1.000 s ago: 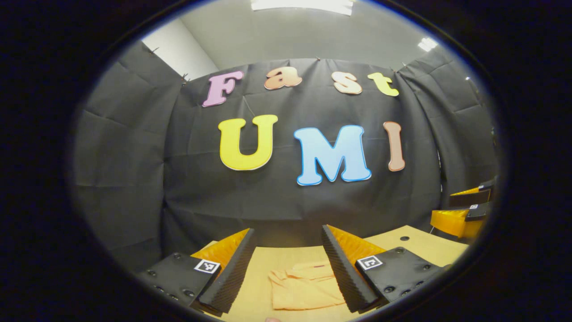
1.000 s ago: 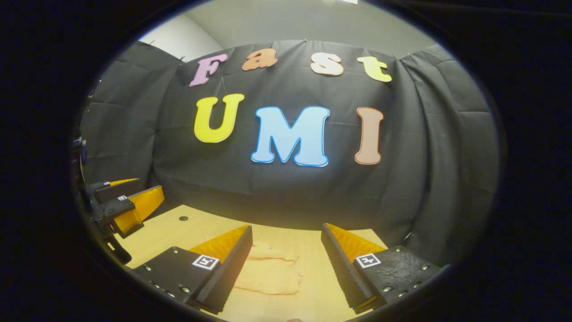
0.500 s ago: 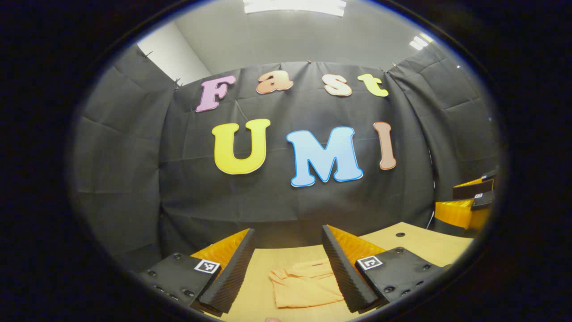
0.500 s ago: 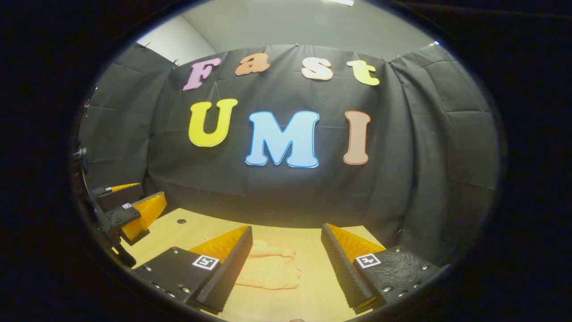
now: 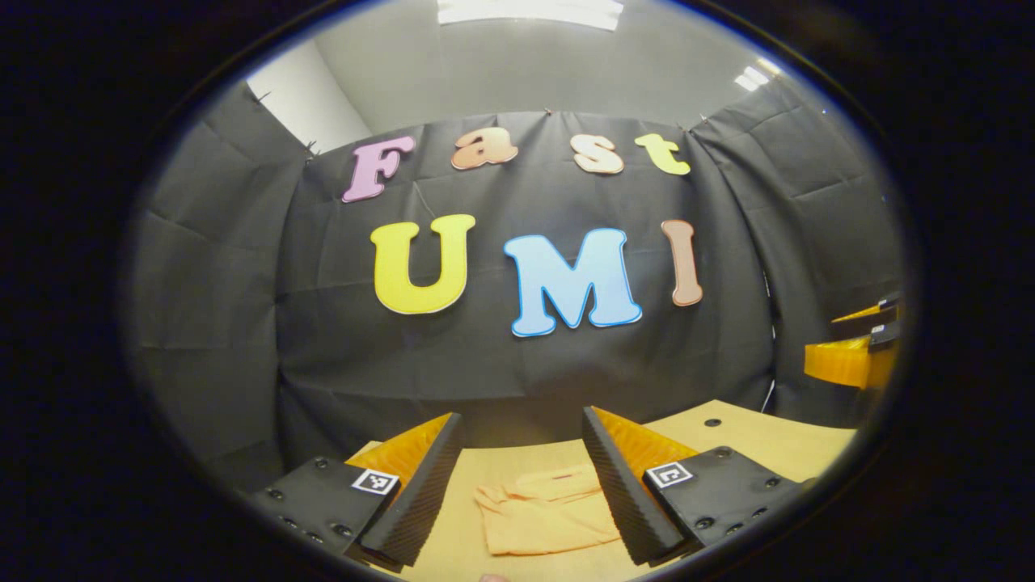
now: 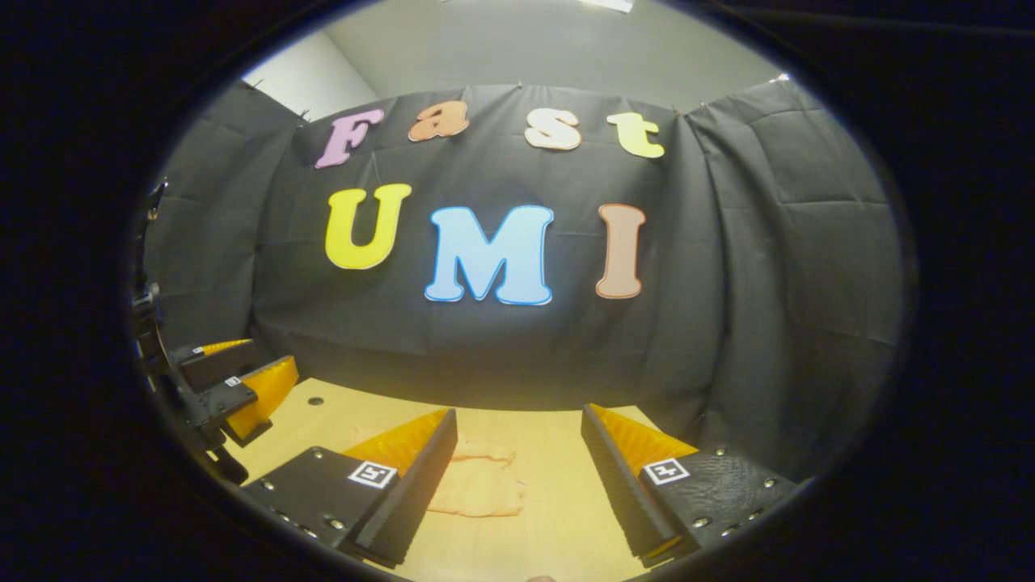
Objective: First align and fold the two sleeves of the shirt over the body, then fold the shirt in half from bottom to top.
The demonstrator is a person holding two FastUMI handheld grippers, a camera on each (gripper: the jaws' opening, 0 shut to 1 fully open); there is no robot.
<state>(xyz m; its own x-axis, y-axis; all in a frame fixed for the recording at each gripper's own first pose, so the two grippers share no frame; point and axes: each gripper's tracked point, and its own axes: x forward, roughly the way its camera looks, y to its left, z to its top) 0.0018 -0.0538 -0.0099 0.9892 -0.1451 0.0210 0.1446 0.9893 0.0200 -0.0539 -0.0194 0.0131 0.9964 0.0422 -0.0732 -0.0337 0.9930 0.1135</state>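
Left gripper view: the left claw [image 5: 521,485] is spread wide with nothing in it, up off the tabletop [image 5: 760,444]. The shirt [image 5: 542,513] lies folded flat on the wood, showing between the fingers. The right claw [image 5: 857,347] sits off at the right edge.

Right gripper view: the right claw [image 6: 517,485] is wide too, empty. Shirt [image 6: 481,489] lies just beside its left finger. The left claw [image 6: 234,380] is at far left, looks parted.
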